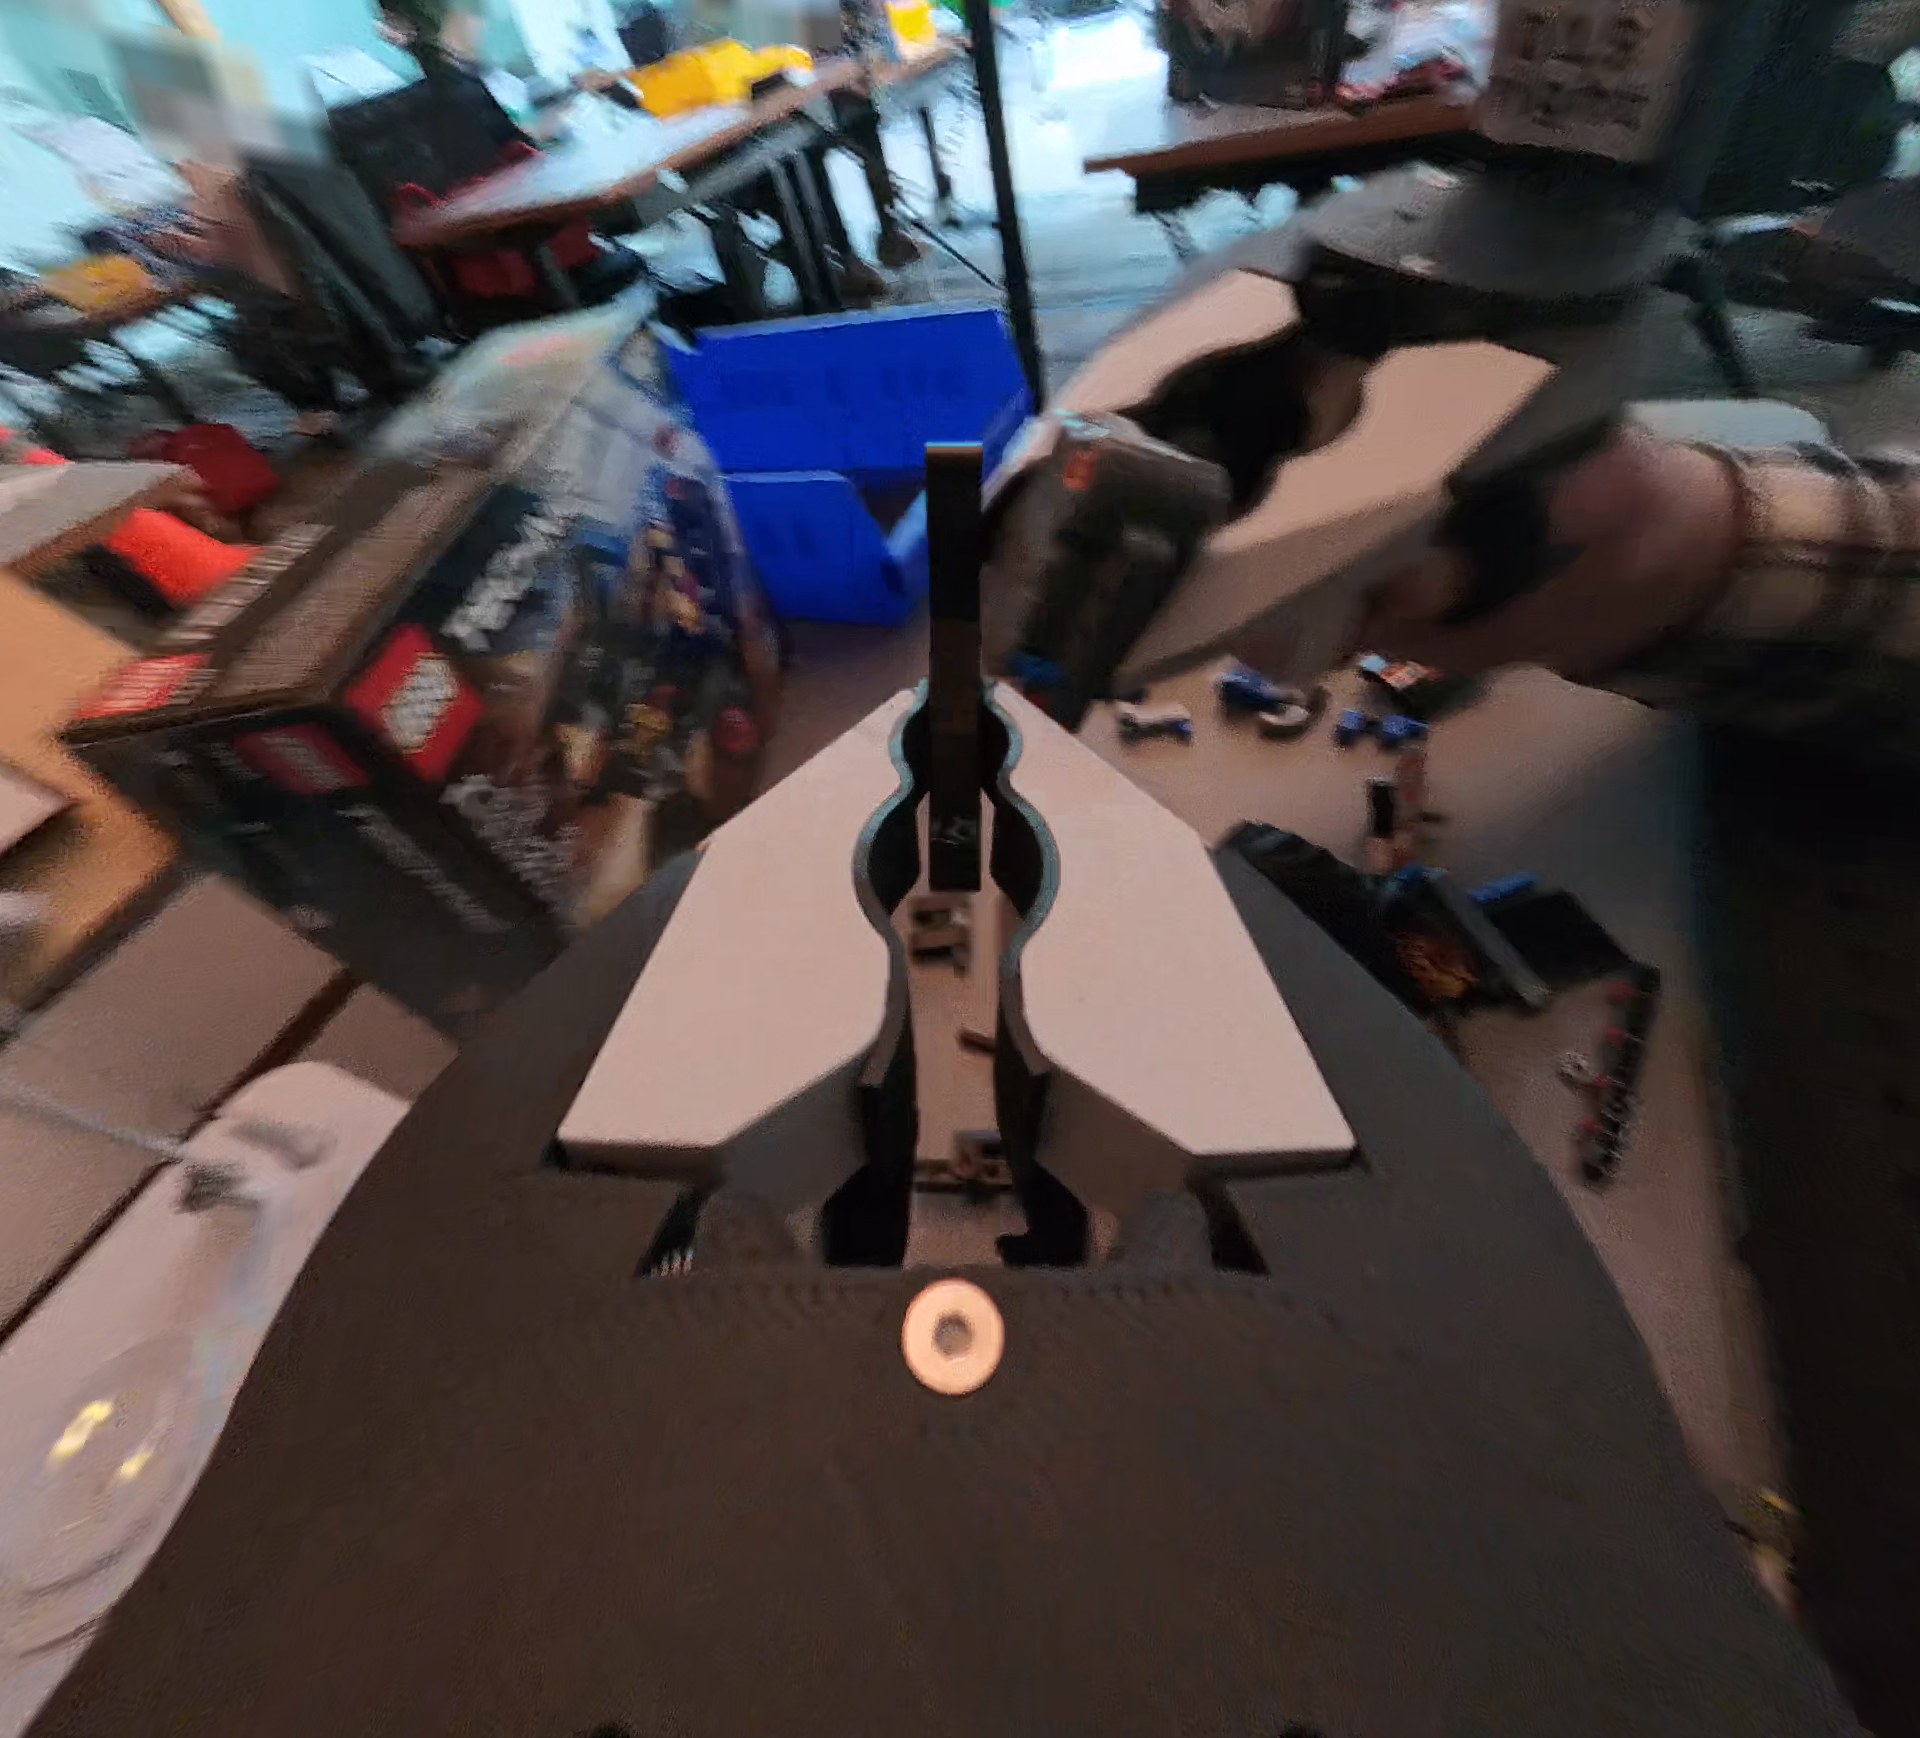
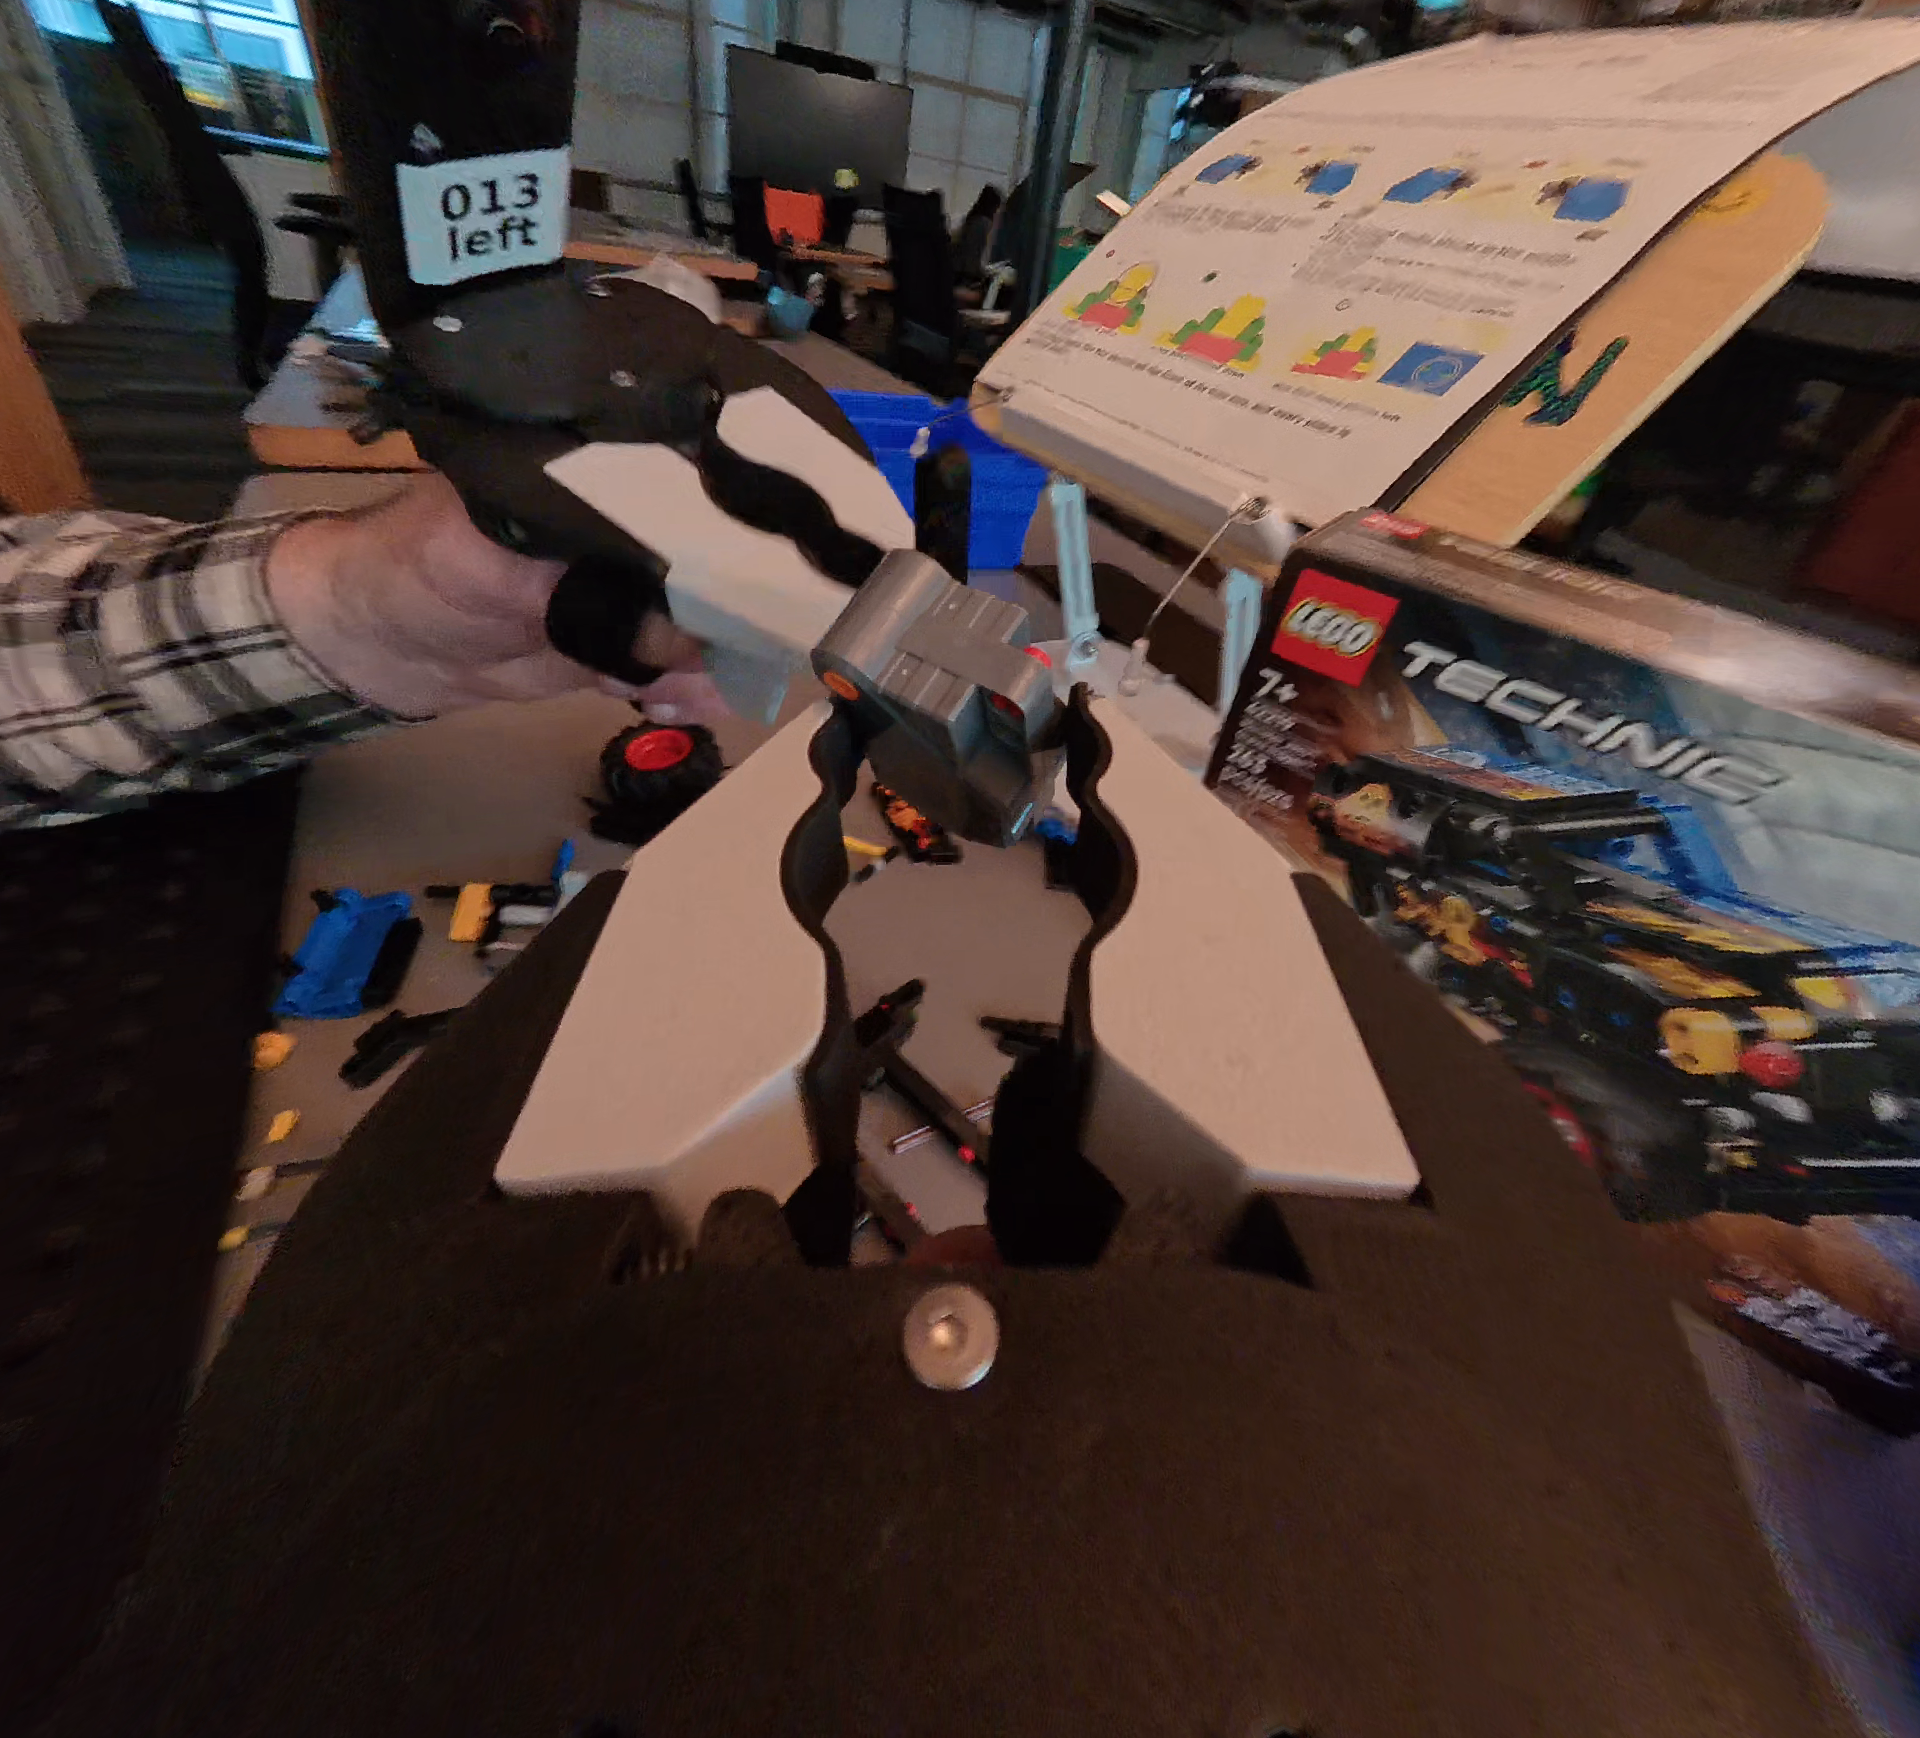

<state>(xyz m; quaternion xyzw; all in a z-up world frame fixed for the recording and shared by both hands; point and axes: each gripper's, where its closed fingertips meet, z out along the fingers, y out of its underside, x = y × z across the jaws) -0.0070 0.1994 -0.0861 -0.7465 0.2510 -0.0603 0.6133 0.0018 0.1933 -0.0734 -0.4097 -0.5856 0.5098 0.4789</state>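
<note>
While both tools are raised above the grey tabletop [image 2: 436, 815], the left tool [image 1: 954, 701] is clenched on a thin black strip-like piece [image 1: 954, 649] that stands upright between its fingertips, its top end poking out above them. The right tool [image 2: 951, 743] grasps a grey motor-like block [image 2: 935, 701] with orange-red dots; the block sits at the fingertips, tilted, and in the left wrist view it shows just right of the black strip, very near it; actual contact cannot be told. A hand [image 2: 416, 597] in a plaid sleeve holds the left tool's handle. Loose toy parts lie scattered on the tabletop below: a black wheel with red hub [image 2: 660, 758], a blue piece [image 2: 338, 950], small yellow and black bits. A printed toy box [image 2: 1558, 857] showing a truck stands to the right of the right tool, and a propped instruction sheet on cardboard [image 2: 1403, 265] leans behind it. A blue bin [image 1: 842, 462] sits farther back. Background desks are blurred.
</note>
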